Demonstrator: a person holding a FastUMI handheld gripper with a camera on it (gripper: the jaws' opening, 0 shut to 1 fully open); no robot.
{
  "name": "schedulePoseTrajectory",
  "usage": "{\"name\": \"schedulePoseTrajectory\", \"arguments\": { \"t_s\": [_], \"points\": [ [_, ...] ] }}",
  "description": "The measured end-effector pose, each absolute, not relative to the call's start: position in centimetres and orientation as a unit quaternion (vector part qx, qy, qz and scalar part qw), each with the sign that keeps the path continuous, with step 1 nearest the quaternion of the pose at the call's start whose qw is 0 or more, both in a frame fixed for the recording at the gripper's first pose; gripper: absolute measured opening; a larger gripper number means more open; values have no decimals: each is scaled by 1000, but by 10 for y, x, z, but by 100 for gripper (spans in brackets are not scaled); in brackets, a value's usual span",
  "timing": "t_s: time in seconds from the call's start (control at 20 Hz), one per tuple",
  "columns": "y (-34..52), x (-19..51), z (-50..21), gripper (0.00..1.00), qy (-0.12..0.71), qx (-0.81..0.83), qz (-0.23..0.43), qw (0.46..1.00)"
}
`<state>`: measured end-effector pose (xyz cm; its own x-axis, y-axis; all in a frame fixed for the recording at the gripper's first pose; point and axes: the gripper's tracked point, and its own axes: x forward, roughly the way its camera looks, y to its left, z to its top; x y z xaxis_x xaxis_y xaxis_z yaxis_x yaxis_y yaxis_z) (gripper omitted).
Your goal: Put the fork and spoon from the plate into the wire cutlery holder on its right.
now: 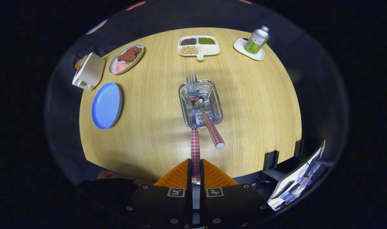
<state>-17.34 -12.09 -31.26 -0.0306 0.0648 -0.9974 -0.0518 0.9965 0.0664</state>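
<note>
My gripper is shut on the fork, pinching the end of its red-checked handle between both fingers. The fork reaches straight ahead, its tines over the far rim of the wire cutlery holder. The spoon leans in the holder, bowl down on the perforated bottom and red-checked handle sticking out over the near right rim. The blue plate lies bare on the wooden table, well left of the holder.
A white toaster stands beyond the blue plate, with an oval dish of food next to it. A divided tray of beans and a green can on a small white dish sit at the table's far side.
</note>
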Motion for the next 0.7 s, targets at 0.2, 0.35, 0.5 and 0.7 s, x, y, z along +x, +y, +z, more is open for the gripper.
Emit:
{"name": "schedulePoseTrajectory", "arguments": {
  "t_s": [0.2,0.35,0.5,0.7],
  "points": [
    [-123,-175,-315,10,734,6,57,677],
    [-126,-172,-316,10,742,6,58,668],
    [-128,-176,-314,10,753,8,62,655],
    [-130,-180,-313,10,765,8,64,641]
  ]
}}
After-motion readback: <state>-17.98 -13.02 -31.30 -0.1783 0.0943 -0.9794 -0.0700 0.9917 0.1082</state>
